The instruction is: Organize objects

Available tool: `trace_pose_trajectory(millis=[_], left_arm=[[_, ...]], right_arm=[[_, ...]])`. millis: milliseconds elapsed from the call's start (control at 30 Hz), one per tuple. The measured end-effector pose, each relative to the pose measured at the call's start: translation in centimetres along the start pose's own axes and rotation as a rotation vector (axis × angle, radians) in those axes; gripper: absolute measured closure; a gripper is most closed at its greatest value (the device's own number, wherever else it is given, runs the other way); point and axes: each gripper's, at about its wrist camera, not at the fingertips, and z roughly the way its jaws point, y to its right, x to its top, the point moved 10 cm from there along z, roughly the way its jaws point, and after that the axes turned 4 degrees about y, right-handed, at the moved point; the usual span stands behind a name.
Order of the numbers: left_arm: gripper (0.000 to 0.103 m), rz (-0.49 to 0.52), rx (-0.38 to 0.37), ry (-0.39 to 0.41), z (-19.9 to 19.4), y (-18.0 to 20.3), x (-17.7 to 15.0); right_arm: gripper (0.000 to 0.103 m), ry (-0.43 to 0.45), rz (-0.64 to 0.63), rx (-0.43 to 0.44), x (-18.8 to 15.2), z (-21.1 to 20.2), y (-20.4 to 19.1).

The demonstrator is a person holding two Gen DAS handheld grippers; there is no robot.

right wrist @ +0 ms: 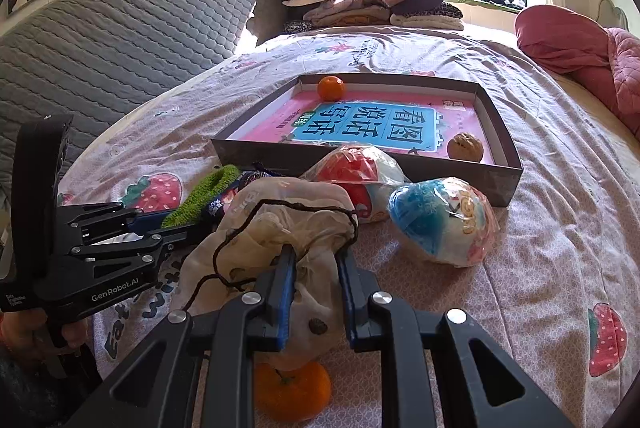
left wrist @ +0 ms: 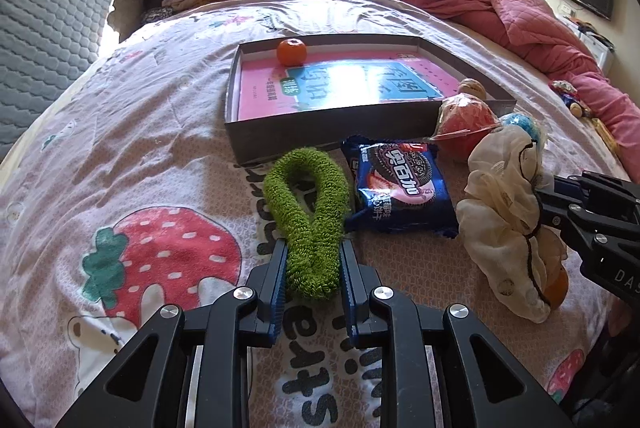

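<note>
Counts on the bed (right wrist: 520,75):
- 2 tangerines: one in the tray's far-left corner (right wrist: 331,88), one at the bed's near edge (right wrist: 294,390).
- 1 walnut (right wrist: 465,146), tray's near-right corner.
- 1 book (right wrist: 360,125) lining the tray.
- 1 tray (right wrist: 312,151).
- 2 wrapped balls: red (right wrist: 356,167), blue (right wrist: 432,216).
- 1 green scrunchie (left wrist: 308,220).
- 1 cookie pack (left wrist: 400,187).
- 1 cream drawstring pouch (right wrist: 280,220).

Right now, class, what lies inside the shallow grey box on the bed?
In the grey box: a pink-and-blue book, a small orange and a walnut. Anything beneath the book is hidden.
</note>
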Motion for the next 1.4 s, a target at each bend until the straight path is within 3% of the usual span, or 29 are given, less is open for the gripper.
trace_pose_trajectory(millis=[300,1400], left_arm=[[0.079,0.011,0.02,0.063,-2.4,0.3,1.3],[0.079,-0.039,0.012,0.143,-5.7,0.9,2.7]], right_arm=[[0.082,0.039,-0.009,0.012,0.7,-1.1,-0.4],[0.082,0.185,-0.048,0.038,2.8,-4.7,-1.5]])
